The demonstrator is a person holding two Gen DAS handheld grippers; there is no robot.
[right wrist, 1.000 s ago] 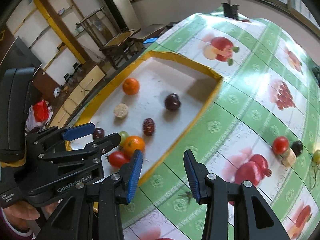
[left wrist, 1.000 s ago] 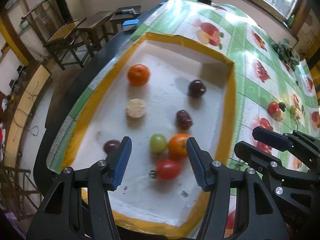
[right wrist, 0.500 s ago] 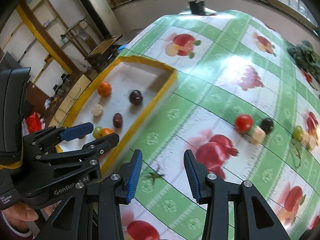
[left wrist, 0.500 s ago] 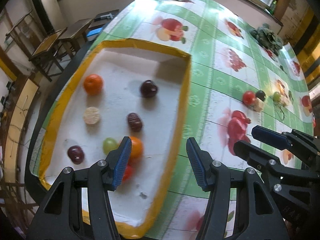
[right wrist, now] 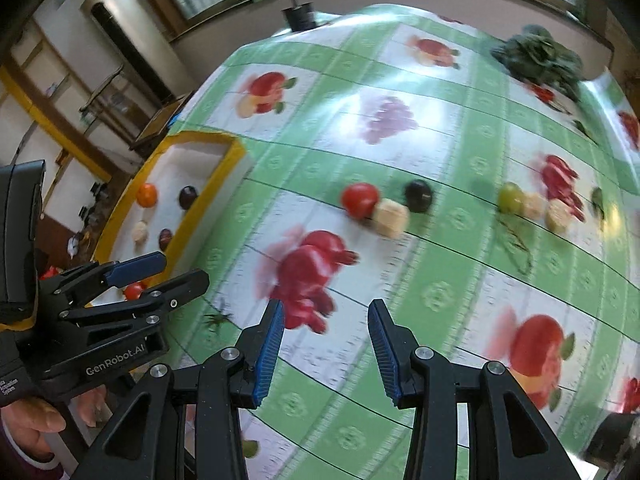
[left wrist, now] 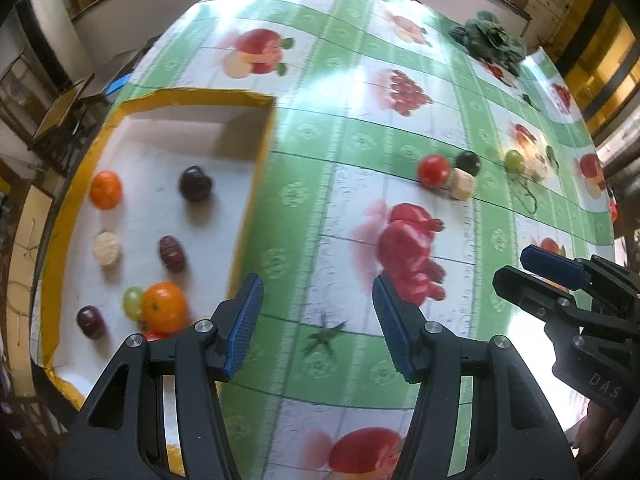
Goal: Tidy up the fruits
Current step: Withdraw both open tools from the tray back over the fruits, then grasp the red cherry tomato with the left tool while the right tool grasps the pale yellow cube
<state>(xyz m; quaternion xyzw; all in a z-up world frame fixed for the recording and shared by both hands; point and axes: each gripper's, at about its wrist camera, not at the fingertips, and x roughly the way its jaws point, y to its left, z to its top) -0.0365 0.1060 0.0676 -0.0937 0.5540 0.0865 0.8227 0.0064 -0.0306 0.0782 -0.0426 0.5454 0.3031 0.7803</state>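
A yellow-rimmed white tray (left wrist: 80, 184) (right wrist: 236, 156) holds several fruits: an orange (left wrist: 105, 189), a dark plum (left wrist: 195, 183), a pale round piece (left wrist: 106, 247), a date (left wrist: 173, 254), a green grape (left wrist: 133, 302) and a second orange (left wrist: 164, 306). On the tablecloth farther right lie a red tomato (left wrist: 434, 170) (right wrist: 360, 199), a pale cube (right wrist: 391, 217), a dark plum (right wrist: 418, 196) and a green grape (right wrist: 511, 197). My left gripper (left wrist: 318, 320) is open and empty over the cloth beside the tray. My right gripper (right wrist: 326, 340) is open and empty, short of the tomato.
A fruit-print green and white cloth (right wrist: 440, 292) covers the table. A dark leafy bunch (right wrist: 536, 60) lies at the far right edge and a small dark pot (right wrist: 298, 16) at the far end. Wooden desks (left wrist: 60, 120) stand left of the table.
Both grippers have swung right, from over the tray to over the cloth. The tray has slid to the left of both views and the loose fruits on the cloth are nearer.
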